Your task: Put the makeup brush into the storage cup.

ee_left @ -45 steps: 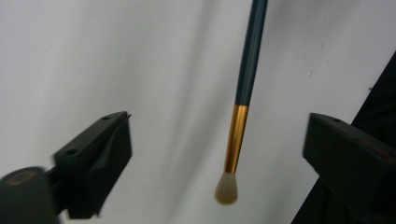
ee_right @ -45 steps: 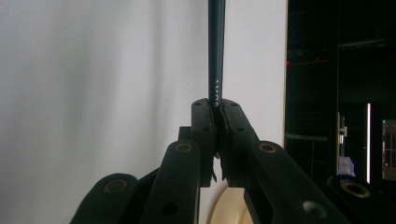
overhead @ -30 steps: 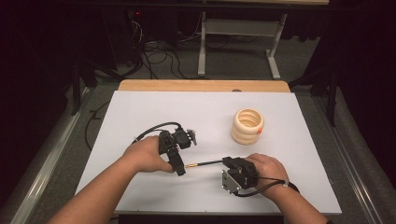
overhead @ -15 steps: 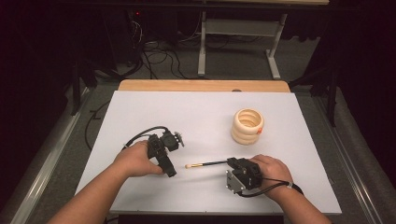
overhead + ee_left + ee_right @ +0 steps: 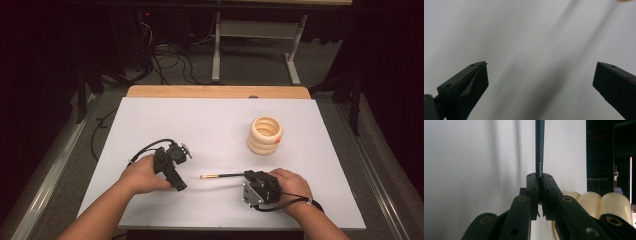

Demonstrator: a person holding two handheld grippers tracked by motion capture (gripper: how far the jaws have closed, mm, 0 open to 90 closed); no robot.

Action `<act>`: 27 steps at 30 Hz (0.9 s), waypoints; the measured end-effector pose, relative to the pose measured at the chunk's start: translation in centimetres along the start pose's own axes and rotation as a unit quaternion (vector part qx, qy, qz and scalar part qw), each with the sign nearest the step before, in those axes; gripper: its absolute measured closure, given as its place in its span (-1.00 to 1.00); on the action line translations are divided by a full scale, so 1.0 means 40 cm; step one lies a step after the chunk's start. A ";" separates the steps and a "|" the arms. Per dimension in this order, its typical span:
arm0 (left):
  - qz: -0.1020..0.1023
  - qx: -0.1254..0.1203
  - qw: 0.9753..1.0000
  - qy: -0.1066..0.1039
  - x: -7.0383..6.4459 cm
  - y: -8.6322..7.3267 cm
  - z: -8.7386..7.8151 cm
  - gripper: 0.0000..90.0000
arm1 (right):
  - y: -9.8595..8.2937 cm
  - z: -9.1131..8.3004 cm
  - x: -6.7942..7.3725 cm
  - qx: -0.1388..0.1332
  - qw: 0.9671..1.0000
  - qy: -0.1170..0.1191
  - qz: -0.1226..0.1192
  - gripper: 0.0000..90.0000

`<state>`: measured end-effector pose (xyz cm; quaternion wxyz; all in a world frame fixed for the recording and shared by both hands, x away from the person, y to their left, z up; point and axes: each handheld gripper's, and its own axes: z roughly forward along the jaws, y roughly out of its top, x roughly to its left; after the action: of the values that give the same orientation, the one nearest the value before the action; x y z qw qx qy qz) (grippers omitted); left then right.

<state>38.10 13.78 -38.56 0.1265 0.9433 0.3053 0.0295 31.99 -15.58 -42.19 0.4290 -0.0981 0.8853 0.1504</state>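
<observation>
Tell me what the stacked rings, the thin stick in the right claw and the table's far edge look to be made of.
Stacked rings: pale cream with a smooth matte surface, likely unfinished wood, perhaps plastic.
Thin stick: dark glossy shaft with a tan tip, probably lacquered wood or plastic; held in the shut right claw.
Table's far edge: light brown and smooth, probably wood board under the white top.

There is one table (image 5: 150,120). There are two grippers, a left one (image 5: 181,187) and a right one (image 5: 247,175). There is one brush (image 5: 222,176). There is one stack of rings (image 5: 265,135).
</observation>
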 end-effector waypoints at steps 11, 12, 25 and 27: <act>-0.036 -0.087 0.996 0.001 0.005 -0.035 0.022 -0.98 | -0.013 0.008 0.006 -0.002 0.998 -0.013 0.056 0.95; -0.038 -0.094 0.995 0.000 0.004 -0.039 0.025 -0.98 | -0.012 0.007 0.007 0.000 0.998 -0.014 0.062 0.95; -0.098 -0.278 0.956 -0.002 0.020 -0.118 0.016 -0.98 | -0.020 0.013 0.010 -0.015 0.992 -0.016 0.125 0.95; -0.104 -0.298 0.949 0.003 0.018 -0.127 0.019 -0.98 | -0.020 0.012 0.008 -0.018 0.990 -0.015 0.141 0.95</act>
<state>35.91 18.00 -40.61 0.4034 0.8253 0.3798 0.1088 32.38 -16.17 -42.88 0.4148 0.0221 0.8810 0.2266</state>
